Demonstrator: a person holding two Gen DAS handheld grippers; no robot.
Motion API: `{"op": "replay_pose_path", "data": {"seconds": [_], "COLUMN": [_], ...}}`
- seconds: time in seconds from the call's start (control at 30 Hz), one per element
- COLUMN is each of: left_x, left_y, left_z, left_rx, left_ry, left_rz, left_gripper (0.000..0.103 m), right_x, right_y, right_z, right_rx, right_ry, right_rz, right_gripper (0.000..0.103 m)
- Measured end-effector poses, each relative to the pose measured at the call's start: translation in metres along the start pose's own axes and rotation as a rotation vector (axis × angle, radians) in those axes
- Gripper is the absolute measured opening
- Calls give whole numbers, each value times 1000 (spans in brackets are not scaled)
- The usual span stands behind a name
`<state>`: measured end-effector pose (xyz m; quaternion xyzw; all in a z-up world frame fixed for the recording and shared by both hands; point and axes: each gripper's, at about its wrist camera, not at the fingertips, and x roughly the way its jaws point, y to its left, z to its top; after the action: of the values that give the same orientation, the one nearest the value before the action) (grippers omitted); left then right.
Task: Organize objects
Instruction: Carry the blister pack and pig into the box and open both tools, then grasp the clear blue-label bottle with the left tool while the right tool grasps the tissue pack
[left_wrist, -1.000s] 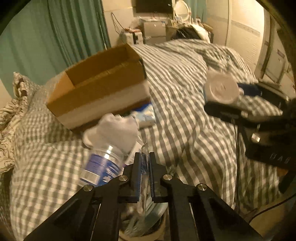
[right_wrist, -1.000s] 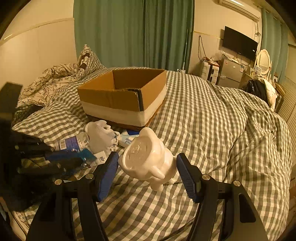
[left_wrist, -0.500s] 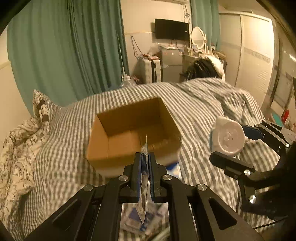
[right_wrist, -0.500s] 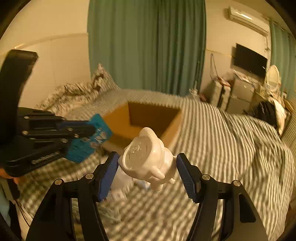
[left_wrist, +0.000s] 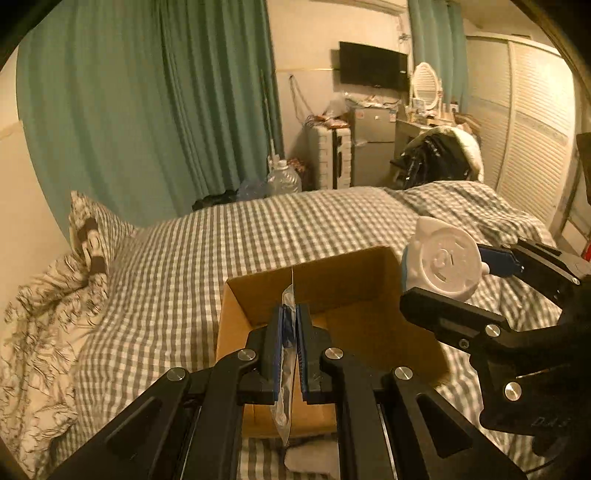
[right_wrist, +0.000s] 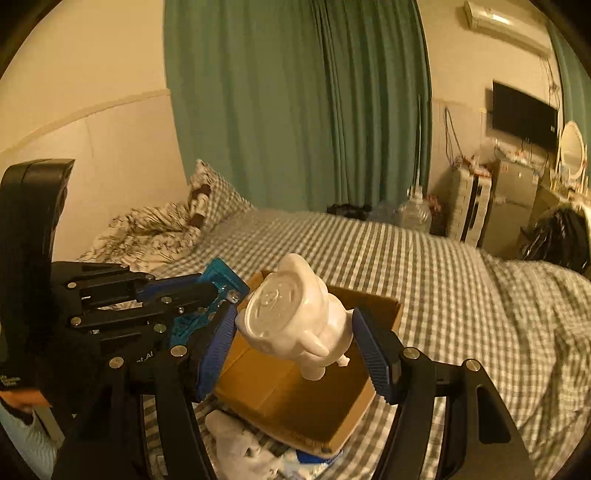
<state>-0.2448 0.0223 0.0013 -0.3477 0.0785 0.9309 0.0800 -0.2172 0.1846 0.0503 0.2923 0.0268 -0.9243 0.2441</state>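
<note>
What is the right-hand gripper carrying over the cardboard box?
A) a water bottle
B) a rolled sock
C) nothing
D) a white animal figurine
D: the right gripper is clamped on a white figurine, its blue pads pressing both sides, above the open box.

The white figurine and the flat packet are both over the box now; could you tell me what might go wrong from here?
1. The right tongs hold the white figurine tilted, base forward; a release could drop it hard into the cardboard box.
2. The left tongs pinch only the flat packet edge; it may slip.
3. Both tongs crowd one box and could collide.
</note>
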Motion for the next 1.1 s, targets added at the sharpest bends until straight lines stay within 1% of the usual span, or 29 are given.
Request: {"op": "replay_pose_path", "data": {"seconds": [0.13, 0.2, 0.23, 0.3, 0.33, 0.4, 0.43, 0.47, 0.5, 0.6, 0.7, 0.77, 0.8, 0.87, 0.97, 1.03, 1.1], "left_x": [28, 34, 36, 35, 33, 26, 22, 14, 6, -16, -41, -56, -63, -74, -79, -77, -71], "left_y": [2, 2, 4, 5, 4, 3, 3, 2, 3, 7, 8, 6, 5, 4, 2, 0, -3], "left_z": [-10, -13, -15, -16, -16, -16, -16, -17, -17, -19, -22, -26, -30, -39, -58, -74, -94], "left_rx": [18, 2, -8, -18, -9, 7, 10, 6, -3, -34, -46, -47, -49, -54, -65, -77, -95], "left_ry": [39, 53, 61, 70, 71, 65, 60, 46, 31, 12, -11, -24, -32, -41, -23, -2, 28], "left_rz": [2, -14, -21, -18, -2, 29, 39, 51, 57, 49, 63, 78, 83, 77, 69, 70, 73], "left_gripper": [7, 9, 10, 11, 14, 32, 56, 74, 77, 77, 79, 90, 92, 93, 93, 93, 93], "right_x": [29, 33, 32, 27, 22, 12, 5, -3, -9, -36, -66, -88, -96, -116, -135, -140, -139], "right_y": [-10, -15, -17, -23, -25, -26, -26, -24, -23, -20, -16, -11, -9, -6, -1, -2, -3], "right_z": [-7, -9, -9, -6, -5, -3, -2, -2, -2, 1, -1, -3, -4, -11, -28, -40, -58], "right_rx": [9, 17, 22, 32, 34, 27, 20, 14, 6, -32, -56, -62, -65, -74, -86, -79, -63], "right_ry": [32, 25, 19, -2, -11, -19, -26, -32, -36, -49, -67, -81, -87, -99, -106, -101, -84], "right_rz": [-2, -2, -5, -10, -17, -36, -46, -55, -63, -99, -127, -136, -140, -155, -186, -205, -219], "right_gripper": [65, 73, 82, 84, 86, 87, 87, 88, 88, 88, 89, 91, 92, 95, 99, 101, 101]}}
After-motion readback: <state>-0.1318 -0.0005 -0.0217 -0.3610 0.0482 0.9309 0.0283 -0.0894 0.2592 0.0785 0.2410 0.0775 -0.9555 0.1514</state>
